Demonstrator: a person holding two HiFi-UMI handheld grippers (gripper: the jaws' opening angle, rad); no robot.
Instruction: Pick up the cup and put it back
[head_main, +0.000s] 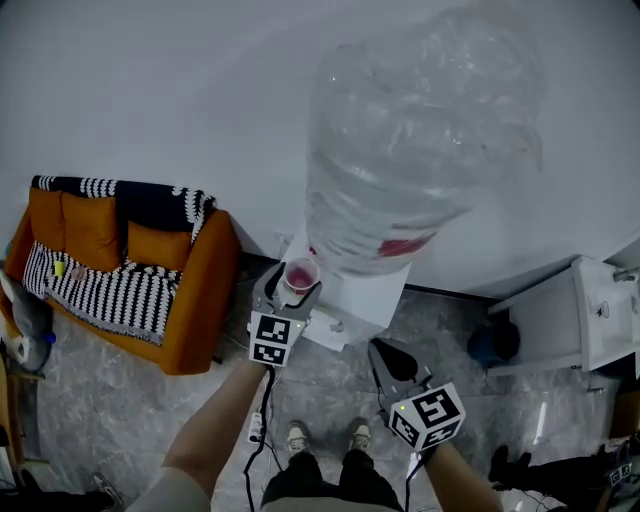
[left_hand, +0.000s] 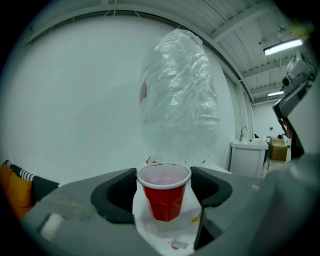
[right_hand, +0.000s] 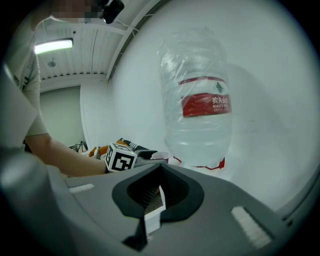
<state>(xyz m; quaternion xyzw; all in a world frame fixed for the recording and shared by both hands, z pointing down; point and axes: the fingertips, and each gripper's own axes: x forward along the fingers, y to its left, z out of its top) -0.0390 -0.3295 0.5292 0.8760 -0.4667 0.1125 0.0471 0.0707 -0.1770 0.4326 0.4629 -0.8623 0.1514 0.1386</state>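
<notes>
A small red cup (head_main: 300, 275) with a white rim and pale inside sits between the jaws of my left gripper (head_main: 298, 283), which is shut on it. In the left gripper view the cup (left_hand: 164, 195) stands upright, both jaws pressing its rim, over the white top of the water dispenser (head_main: 360, 295). My right gripper (head_main: 385, 352) hangs lower and nearer to me, shut with nothing in it. In the right gripper view its jaws meet at the right gripper (right_hand: 159, 192), and the cup (right_hand: 159, 156) shows beyond.
A large clear water bottle (head_main: 420, 150) with a red label stands upside down on the dispenser, right behind the cup. An orange sofa (head_main: 120, 260) stands at the left, a white cabinet (head_main: 570, 320) at the right. A cable runs across the grey floor.
</notes>
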